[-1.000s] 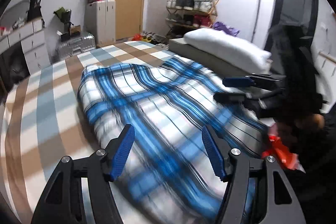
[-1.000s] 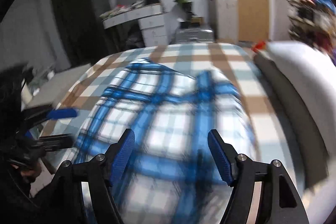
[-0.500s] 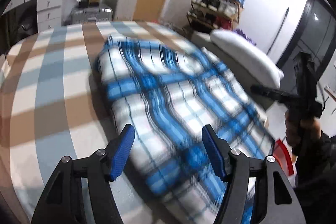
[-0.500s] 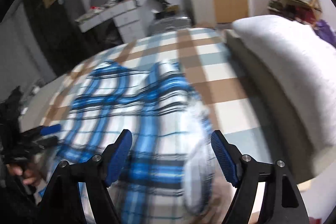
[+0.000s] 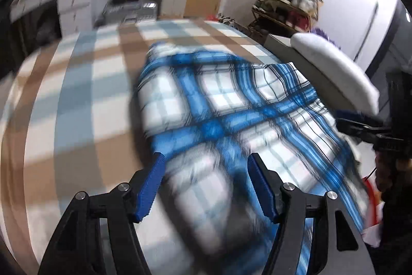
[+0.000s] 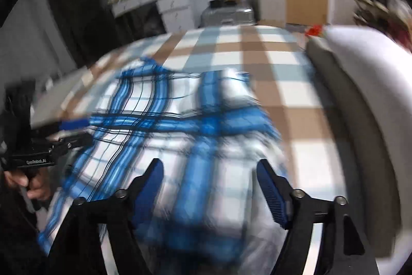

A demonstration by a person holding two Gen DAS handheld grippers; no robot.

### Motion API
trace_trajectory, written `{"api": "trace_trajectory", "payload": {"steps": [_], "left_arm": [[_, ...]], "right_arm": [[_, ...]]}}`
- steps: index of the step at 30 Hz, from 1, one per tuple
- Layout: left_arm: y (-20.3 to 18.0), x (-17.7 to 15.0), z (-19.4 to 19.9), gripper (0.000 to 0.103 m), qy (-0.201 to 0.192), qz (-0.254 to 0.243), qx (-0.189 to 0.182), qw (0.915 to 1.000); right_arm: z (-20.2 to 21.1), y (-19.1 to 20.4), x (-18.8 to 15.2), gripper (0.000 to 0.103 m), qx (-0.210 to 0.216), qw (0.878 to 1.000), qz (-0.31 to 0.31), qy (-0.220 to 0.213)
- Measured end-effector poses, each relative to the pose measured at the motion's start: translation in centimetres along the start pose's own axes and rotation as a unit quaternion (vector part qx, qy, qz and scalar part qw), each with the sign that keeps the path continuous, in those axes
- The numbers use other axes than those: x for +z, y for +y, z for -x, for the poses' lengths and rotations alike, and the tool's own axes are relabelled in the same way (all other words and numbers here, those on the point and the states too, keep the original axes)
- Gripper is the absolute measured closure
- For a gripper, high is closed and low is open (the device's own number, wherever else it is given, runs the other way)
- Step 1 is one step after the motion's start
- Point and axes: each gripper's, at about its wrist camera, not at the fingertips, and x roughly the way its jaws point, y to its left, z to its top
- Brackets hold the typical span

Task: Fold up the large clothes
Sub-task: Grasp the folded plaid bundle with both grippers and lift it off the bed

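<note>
On the checked bedspread (image 5: 77,100) the blue plaid garment (image 5: 219,105) lies spread flat just beyond the left gripper (image 5: 204,185), whose jaws stand apart and empty, and the right gripper (image 6: 209,187), likewise wide and empty, with a white pillow (image 6: 360,84) alongside.

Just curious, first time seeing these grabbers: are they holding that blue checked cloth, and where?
Nothing is held. Both the left gripper and right gripper are open above the cloth.
</note>
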Motion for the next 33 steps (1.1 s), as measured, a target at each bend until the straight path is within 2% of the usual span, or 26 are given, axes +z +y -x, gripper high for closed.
{"api": "trace_trajectory", "payload": {"steps": [3,4,5,7,8,12,18,22,25,27,29,31,33], "left_arm": [[1.5,-1.3,0.0,0.041,0.027,0.06,-0.057,0.9962],[1.5,-1.4,-0.2,0.042,0.038,0.077,-0.081,0.9931],[2.0,-1.9,-0.5,0.041,0.054,0.097,-0.12,0.9866],[1.7,-2.7,0.0,0.042,0.064,0.109,-0.158,0.9794],[1.8,-2.9,-0.3,0.042,0.069,0.114,-0.165,0.9771],[1.4,-2.5,-0.7,0.041,0.077,0.118,-0.17,0.9753],[0.9,-1.8,-0.9,0.04,0.07,0.107,-0.165,0.978],[0.9,-2.6,0.0,0.04,0.074,0.094,-0.146,0.9821],[1.2,-3.2,0.9,0.04,0.084,0.072,-0.136,0.9845],[1.6,-3.9,1.5,0.04,0.095,0.062,-0.145,0.9829],[1.7,-4.0,1.6,0.04,0.099,0.051,-0.154,0.9817],[1.8,-3.8,1.3,0.039,0.102,0.051,-0.164,0.9798],[1.7,-3.5,0.9,0.039,0.102,0.047,-0.167,0.9795]], "right_arm": [[1.0,-4.2,-2.5,0.025,0.036,0.995,-0.09,0.019],[1.2,-5.1,-3.4,0.024,0.049,0.992,-0.112,0.025],[1.3,-5.9,-4.4,0.024,0.067,0.988,-0.137,0.028],[0.9,-6.3,-5.1,0.024,0.102,0.982,-0.153,0.032],[0.6,-6.2,-5.1,0.023,0.114,0.981,-0.151,0.029],[-1.5,-4.8,-3.3,0.023,0.123,0.985,-0.117,0.023],[-4.6,-0.7,-1.5,0.022,0.128,0.99,-0.048,0.028],[-4.5,1.8,-2.7,0.024,0.151,0.987,-0.03,0.051],[-2.3,3.4,-6.0,0.024,0.175,0.983,-0.021,0.06],[-1.0,3.3,-7.6,0.024,0.181,0.982,-0.029,0.055],[0.2,2.1,-8.9,0.024,0.19,0.979,-0.071,0.039],[0.1,0.7,-9.2,0.025,0.208,0.971,-0.112,0.023],[-0.2,0.6,-8.7,0.024,0.204,0.97,-0.126,0.028]]}}
